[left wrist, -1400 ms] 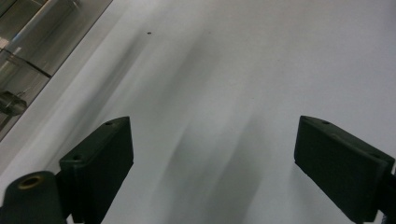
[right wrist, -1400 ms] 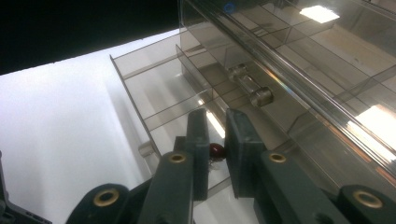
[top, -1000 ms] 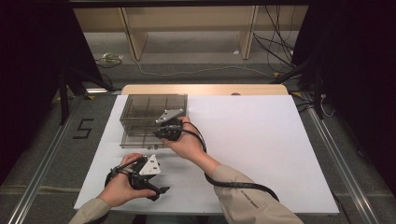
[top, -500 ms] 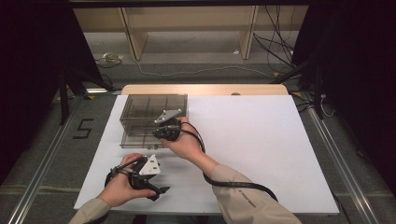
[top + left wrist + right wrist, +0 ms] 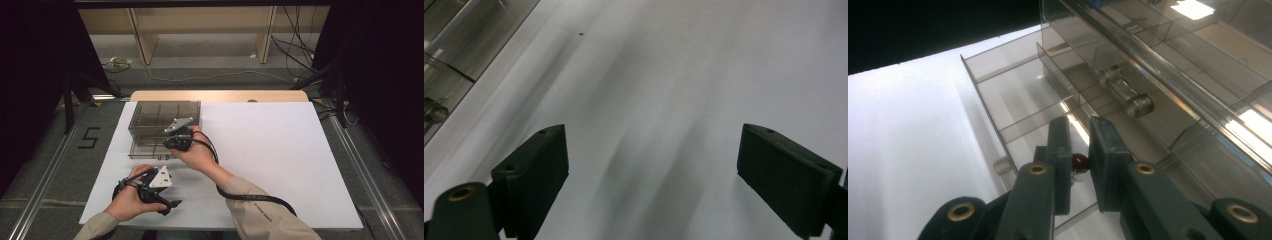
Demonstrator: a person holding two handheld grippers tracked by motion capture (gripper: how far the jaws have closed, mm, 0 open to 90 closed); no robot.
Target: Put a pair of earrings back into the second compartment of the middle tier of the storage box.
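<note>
while my right claw (image 5: 1079, 165) pinches a small red bead (image 5: 1080, 161), it hangs right over the pulled-out drawer (image 5: 1013, 107) of the clear box (image 5: 165, 116). the drop spot is straight below. my left claw (image 5: 651, 170) sits spread wide, farther off on the white table (image 5: 280, 150).

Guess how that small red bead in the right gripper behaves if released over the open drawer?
The red bead looks round and glossy, so it would probably roll or bounce on the smooth clear drawer. The dividers should likely contain it. Pinched between the right gripper pads, it seems light and could slip.
</note>
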